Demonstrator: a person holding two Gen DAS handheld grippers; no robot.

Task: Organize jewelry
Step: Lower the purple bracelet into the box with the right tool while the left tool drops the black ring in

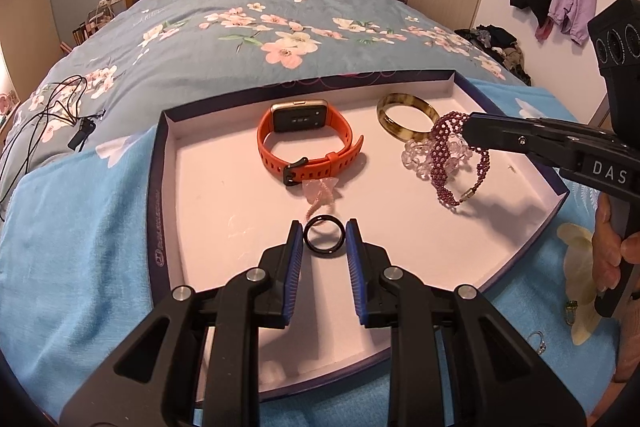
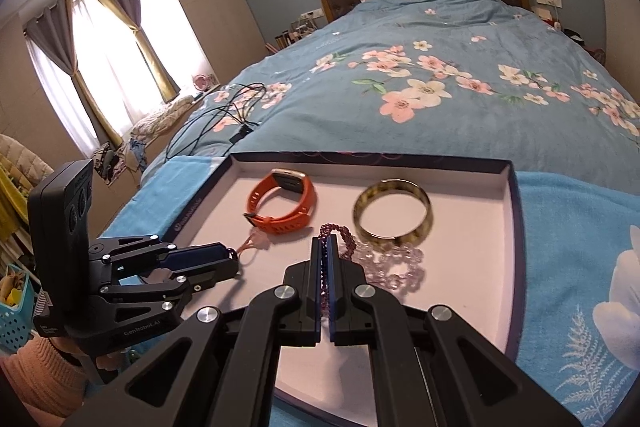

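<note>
Our left gripper (image 1: pixel 321 237) holds a black ring (image 1: pixel 323 235) upright between its blue pads, just above the floor of the shallow tray (image 1: pixel 160 163). Our right gripper (image 2: pixel 325 242) is clenched on a dark red beaded bracelet (image 1: pixel 452 151), which dangles from its tips. Just beyond those tips lie a clear bead bracelet (image 2: pixel 394 263) and a mottled bangle (image 2: pixel 394 213); an orange watch (image 1: pixel 308 143) sits ahead of the ring. A pale pink trinket (image 1: pixel 320 195) by the ring is hard to make out.
</note>
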